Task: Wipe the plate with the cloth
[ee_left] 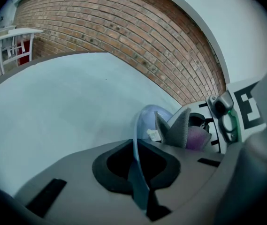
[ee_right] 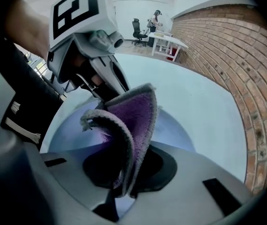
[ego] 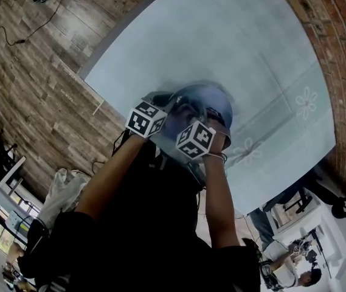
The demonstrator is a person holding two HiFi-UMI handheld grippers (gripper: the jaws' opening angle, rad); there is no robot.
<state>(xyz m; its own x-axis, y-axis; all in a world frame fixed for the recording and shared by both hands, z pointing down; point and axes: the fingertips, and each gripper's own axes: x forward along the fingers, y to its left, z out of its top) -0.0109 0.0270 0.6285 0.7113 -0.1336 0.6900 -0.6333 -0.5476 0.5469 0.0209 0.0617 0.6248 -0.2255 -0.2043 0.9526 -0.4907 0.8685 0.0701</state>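
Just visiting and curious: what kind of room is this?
Probably an office or workshop: a white desk and an office chair beside a brick wall, cables on the wood floor.

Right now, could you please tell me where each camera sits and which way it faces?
Head view: on the person's head, facing steeply down at the table; forearms, left gripper and right gripper show.
Left gripper view: on that gripper, facing along jaws shut on the plate rim, toward the brick wall.
Right gripper view: on that gripper, facing down along jaws shut on the cloth.
Shared: both gripper views show plate, cloth and the other gripper.
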